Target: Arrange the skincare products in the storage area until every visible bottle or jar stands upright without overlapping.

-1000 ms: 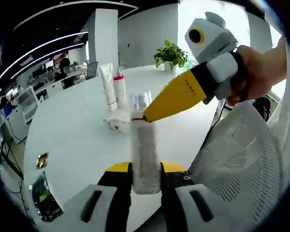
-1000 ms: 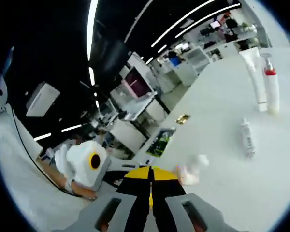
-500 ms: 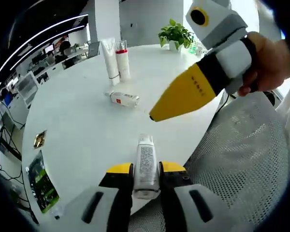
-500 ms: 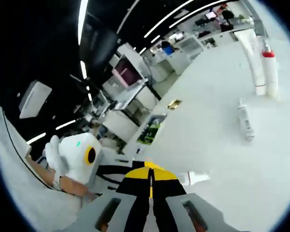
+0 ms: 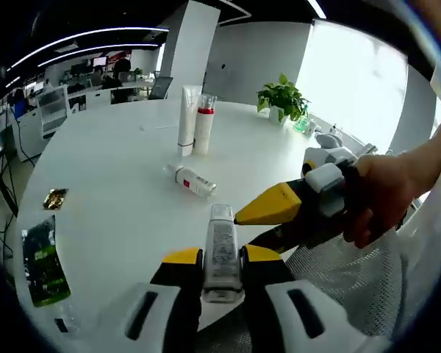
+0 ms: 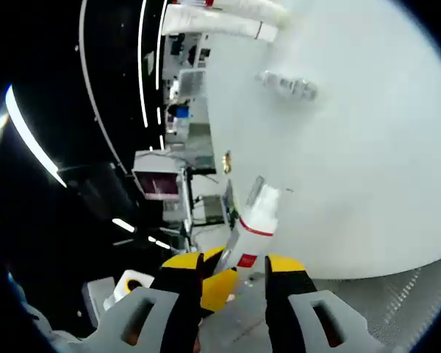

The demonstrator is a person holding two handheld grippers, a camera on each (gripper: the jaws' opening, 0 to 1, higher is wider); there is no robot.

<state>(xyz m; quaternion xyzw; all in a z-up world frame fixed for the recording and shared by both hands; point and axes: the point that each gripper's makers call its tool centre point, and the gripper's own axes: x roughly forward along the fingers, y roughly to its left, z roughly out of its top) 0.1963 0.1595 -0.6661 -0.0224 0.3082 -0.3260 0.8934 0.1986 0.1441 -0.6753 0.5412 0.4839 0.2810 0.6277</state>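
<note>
My left gripper (image 5: 220, 259) is shut on a white bottle (image 5: 220, 243) with a printed label, held above the near edge of the round white table (image 5: 110, 169). The same bottle (image 6: 251, 224), with a clear cap and a red band, pokes up between the jaws of my right gripper (image 6: 234, 265), which stand apart. That right gripper (image 5: 263, 219) reaches in from the right, held by a hand (image 5: 382, 198), its yellow tip beside the bottle's cap. Farther off, a white tube (image 5: 187, 118) and a red-banded bottle (image 5: 203, 123) stand upright together. A small bottle (image 5: 193, 180) lies on its side.
A potted plant (image 5: 283, 92) stands at the table's far edge. A green packet (image 5: 37, 257) and a small gold wrapper (image 5: 55, 197) lie at the left. A white mesh chair (image 5: 338, 294) is at the near right. The lying bottle (image 6: 287, 84) shows in the rolled right gripper view.
The right gripper has opened and come down beside the cap of the bottle held in my left gripper. The right gripper view has rolled; the left gripper keeps its hold.
</note>
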